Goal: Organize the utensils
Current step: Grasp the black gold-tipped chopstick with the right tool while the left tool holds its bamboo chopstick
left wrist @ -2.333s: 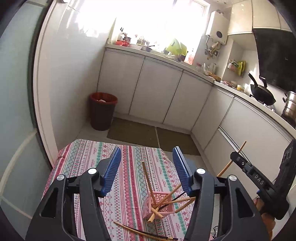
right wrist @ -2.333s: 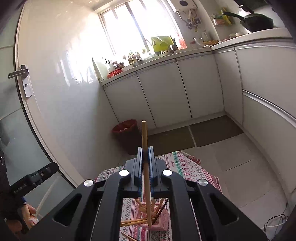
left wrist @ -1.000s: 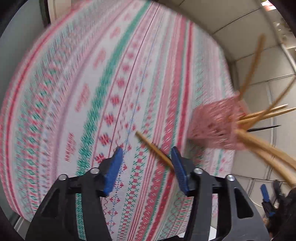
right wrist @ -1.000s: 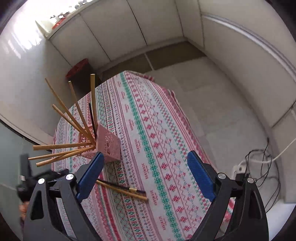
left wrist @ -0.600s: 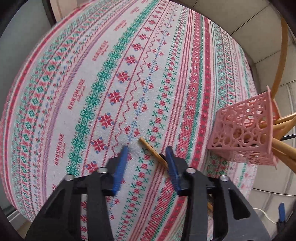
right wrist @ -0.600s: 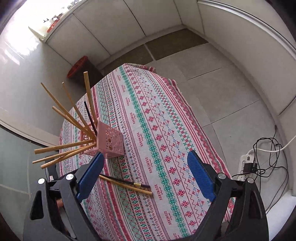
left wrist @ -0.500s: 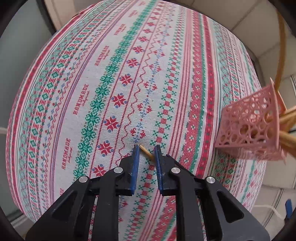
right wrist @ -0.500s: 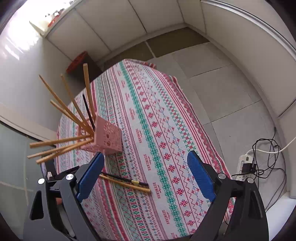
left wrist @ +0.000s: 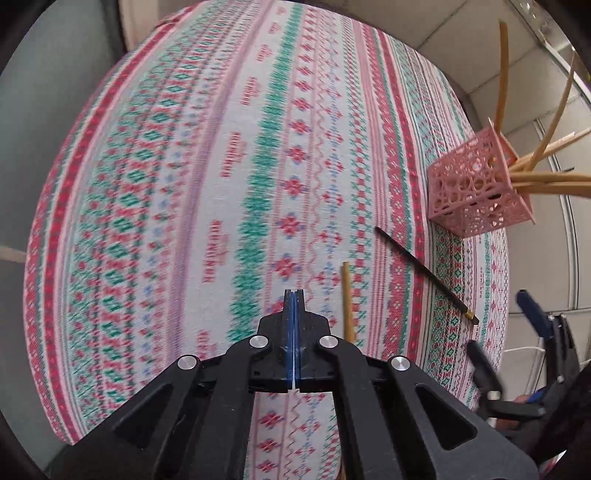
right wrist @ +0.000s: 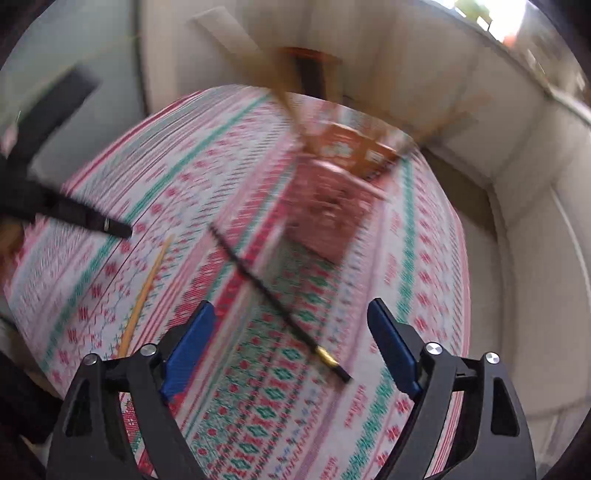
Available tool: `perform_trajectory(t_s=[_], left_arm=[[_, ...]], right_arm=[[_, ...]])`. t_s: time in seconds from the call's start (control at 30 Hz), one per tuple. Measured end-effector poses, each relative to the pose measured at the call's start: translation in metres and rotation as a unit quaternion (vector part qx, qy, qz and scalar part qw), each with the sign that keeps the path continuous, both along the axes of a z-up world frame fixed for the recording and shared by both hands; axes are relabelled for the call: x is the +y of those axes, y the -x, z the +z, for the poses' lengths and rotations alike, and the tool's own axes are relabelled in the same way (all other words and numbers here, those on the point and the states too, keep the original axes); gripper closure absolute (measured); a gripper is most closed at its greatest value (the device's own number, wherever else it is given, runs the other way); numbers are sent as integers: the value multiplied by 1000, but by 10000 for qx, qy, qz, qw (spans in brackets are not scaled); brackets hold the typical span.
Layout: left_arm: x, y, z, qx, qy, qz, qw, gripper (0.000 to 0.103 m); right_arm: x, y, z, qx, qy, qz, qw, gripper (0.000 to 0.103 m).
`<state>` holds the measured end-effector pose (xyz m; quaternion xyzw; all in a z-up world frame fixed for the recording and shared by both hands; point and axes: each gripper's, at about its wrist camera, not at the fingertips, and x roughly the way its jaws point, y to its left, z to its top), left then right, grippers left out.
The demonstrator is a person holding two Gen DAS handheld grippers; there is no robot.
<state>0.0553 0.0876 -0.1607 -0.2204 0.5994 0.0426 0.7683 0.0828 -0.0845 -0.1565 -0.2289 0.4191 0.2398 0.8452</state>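
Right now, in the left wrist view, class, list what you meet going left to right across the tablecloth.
left gripper → wooden chopstick → black chopstick → pink basket

My feeds show soft, even daylight with glare from a window (right wrist: 495, 14) at upper right, heavy motion blur across the right wrist view, mild smear on the left, and fisheye bending at dark edges.

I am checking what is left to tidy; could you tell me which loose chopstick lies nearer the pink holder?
The black chopstick; the wooden chopstick lies farther from the pink holder.
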Motion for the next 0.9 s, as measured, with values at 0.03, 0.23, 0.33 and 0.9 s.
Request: perform_trajectory(t_s=[0.03,0.23,0.33,0.9], left_arm=[[8,5,0,-7,84,64,9999,103],[10,6,-9,27,513,-100,9986,74],[-16,-6,-2,-61,557,-484,9973,58],[-41,-10,-17,82,-1306,-591,9896,99]], right_arm=[[14,3,-5,-128,220,97,9996,23],[51,-12,-8,-277,883,309,9952,23],[41,-17,-11,-22,978,368,9945,23],[25,4,-38,247,1352,755,9876,23]])
